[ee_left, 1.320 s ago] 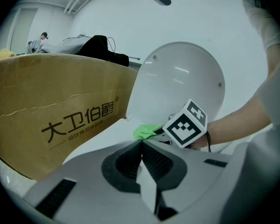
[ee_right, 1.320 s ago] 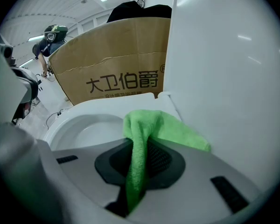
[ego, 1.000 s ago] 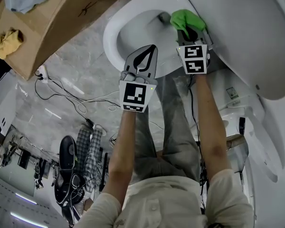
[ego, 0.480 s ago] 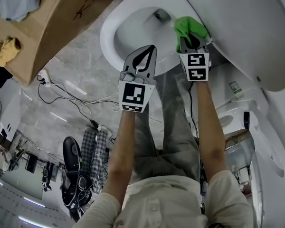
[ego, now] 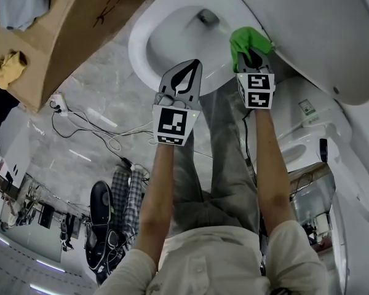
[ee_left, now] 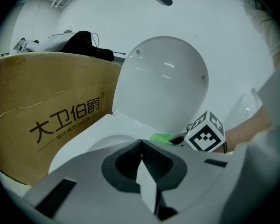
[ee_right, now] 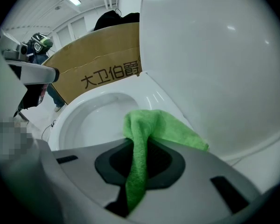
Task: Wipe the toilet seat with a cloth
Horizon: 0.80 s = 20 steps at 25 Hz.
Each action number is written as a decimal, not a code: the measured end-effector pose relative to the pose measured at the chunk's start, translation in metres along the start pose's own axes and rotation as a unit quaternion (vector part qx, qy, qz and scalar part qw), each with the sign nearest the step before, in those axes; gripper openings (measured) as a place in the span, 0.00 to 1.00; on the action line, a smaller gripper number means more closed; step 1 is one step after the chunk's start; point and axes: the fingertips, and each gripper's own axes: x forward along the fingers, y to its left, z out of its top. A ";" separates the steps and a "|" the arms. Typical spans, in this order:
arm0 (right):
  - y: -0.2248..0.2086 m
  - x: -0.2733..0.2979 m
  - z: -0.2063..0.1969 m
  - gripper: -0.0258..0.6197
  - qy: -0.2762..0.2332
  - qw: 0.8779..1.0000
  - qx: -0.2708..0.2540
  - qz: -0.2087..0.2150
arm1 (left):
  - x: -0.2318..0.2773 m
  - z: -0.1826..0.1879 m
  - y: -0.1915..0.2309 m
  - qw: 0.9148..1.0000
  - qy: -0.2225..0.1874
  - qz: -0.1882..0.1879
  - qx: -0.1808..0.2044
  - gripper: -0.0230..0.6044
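Observation:
A green cloth [ego: 249, 40] lies on the right side of the white toilet seat [ego: 140, 54], just under the raised lid [ego: 313, 35]. My right gripper [ego: 253, 54] is shut on the cloth, and in the right gripper view a fold of the cloth [ee_right: 154, 129] hangs down between the jaws of that gripper [ee_right: 137, 171]. My left gripper [ego: 194, 63] hovers shut and empty over the near rim, to the left of the right one. In the left gripper view the closed jaws of the left gripper [ee_left: 142, 155] point at the lid [ee_left: 165, 83], with the cloth [ee_left: 161, 137] showing beyond them.
A big cardboard box [ego: 55, 35] stands hard against the toilet's left side, with a yellow rag [ego: 6, 66] on it. Cables and a power strip [ego: 58, 100] lie on the marble floor. Another white fixture [ego: 307, 121] stands to the right.
My right gripper has slid the green cloth along the seat's right side, away from the drain and nearer to me. The left gripper has stayed where it was, shut.

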 end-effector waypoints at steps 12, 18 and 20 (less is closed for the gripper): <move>0.007 -0.015 -0.033 0.11 0.021 0.999 0.024 -0.016 | -0.019 -0.005 -0.005 1.000 -0.003 -0.010 0.012 0.06; 0.015 -0.024 -0.051 0.11 0.039 0.999 0.023 -0.023 | -0.030 -0.008 -0.009 1.000 -0.002 -0.018 0.019 0.06; 0.020 -0.032 -0.054 0.11 0.039 0.999 0.020 -0.025 | -0.035 -0.007 -0.012 0.999 -0.002 -0.022 0.024 0.06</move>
